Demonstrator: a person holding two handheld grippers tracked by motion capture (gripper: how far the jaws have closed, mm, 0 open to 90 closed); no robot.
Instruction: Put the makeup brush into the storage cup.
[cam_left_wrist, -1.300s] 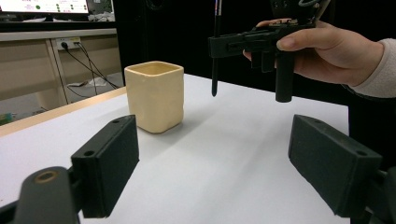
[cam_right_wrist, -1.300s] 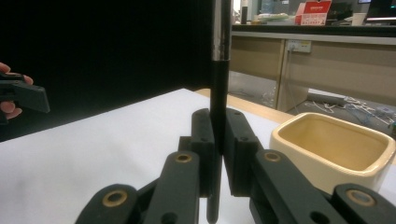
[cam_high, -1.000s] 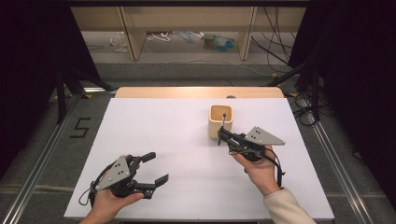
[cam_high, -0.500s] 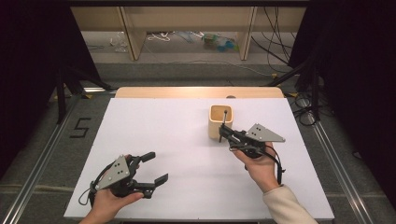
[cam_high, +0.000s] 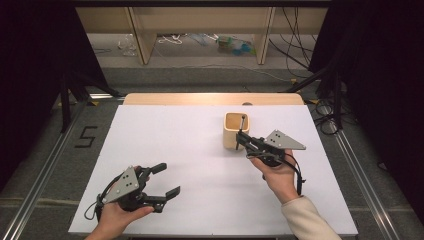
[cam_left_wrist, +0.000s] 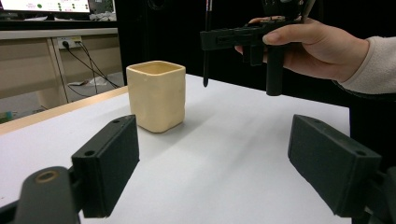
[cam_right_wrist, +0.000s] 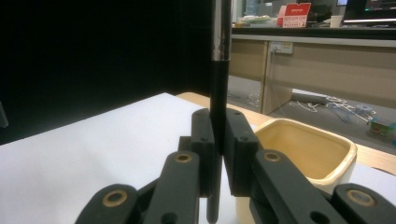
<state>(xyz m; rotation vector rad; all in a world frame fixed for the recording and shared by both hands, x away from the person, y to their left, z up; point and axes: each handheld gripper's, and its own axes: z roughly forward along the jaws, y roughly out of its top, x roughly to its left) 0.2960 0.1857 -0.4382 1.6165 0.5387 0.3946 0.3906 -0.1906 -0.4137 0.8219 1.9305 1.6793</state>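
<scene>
White table (cam_high: 200, 150) w/ a wooden strip along its far edge, dark curtains either side, shelving and cables on the floor beyond. Cream square cup (cam_high: 236, 130) stands upright toward the far right of the table, mouth up. Right gripper (cam_high: 241, 140) sits just beside the cup on the near-right side, jaws squeezed tight on a thin black pen (cam_right_wrist: 218, 93) held upright; pen tip hangs in the air near the cup's rim, outside the cup, not touching it. Left gripper (cam_high: 166, 180) is well apart from the cup, near-left, low over the table, jaws spread wide w/ nothing between them.
</scene>
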